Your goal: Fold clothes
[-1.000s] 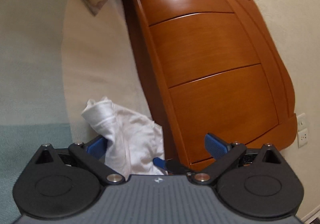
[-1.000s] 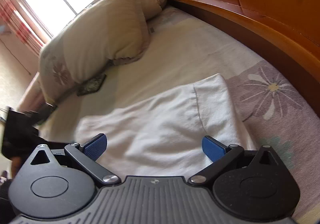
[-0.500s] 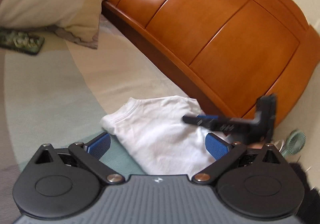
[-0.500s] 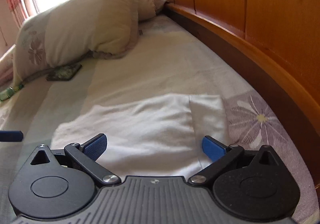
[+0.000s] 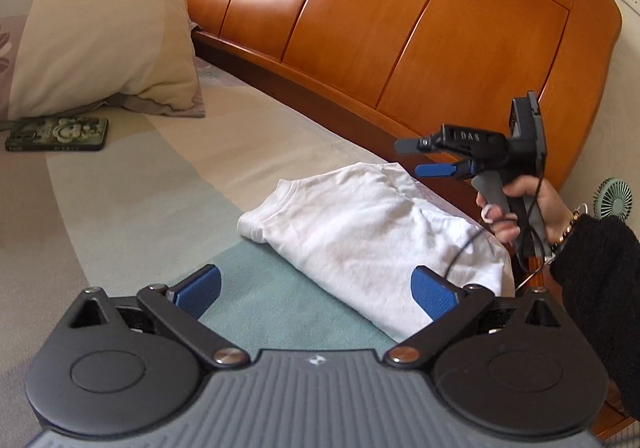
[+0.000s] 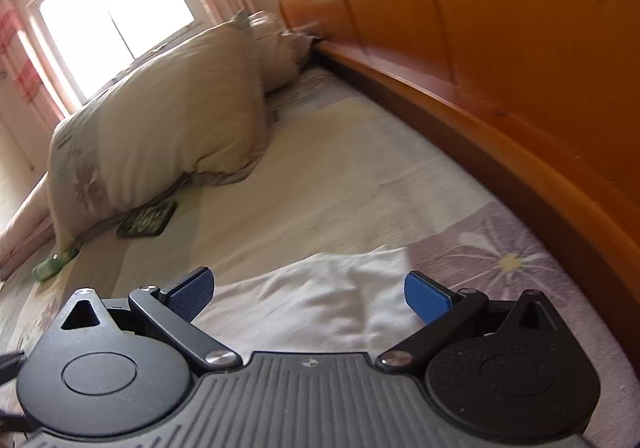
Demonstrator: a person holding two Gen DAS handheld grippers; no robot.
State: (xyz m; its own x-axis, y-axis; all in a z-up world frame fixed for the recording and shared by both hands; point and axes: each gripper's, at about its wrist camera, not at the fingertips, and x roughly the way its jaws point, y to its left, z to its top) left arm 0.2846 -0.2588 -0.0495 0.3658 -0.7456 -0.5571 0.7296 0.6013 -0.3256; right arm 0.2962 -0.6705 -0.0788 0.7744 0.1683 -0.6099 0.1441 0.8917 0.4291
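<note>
1. Bedroom setting: bed sheet (image 5: 120, 207) with pastel bands and a flower print serves as the work surface, backed by a wooden headboard (image 5: 400, 27).
2. Left gripper (image 5: 316, 288): blue fingers (image 5: 198, 286) spread wide, holding nothing, hovering above the sheet. The spread looks ready for a fresh grasp.
3. White garment (image 5: 360, 232): lies flat on the sheet in a compact folded bundle. Its near edge runs beneath the left gripper's right-side finger; the left-side finger sits over bare sheet. The main body lies just ahead and to the right.
4. Right gripper (image 6: 310, 294): fingers likewise apart, empty. The garment (image 6: 320, 296) lies directly below and between them, close beneath, contact not discernible. This view is blurred.
5. Right gripper from the left wrist view (image 5: 434, 157): raised over the garment's far corner, held by a hand (image 5: 524, 207) in a dark sleeve.
6. Beyond the fingers, far left: pillow (image 5: 88, 35), with a phone (image 5: 56, 133) lying just beside it.
7. Judgement: garment appears largely folded; a final fold or smoothing may remain.
</note>
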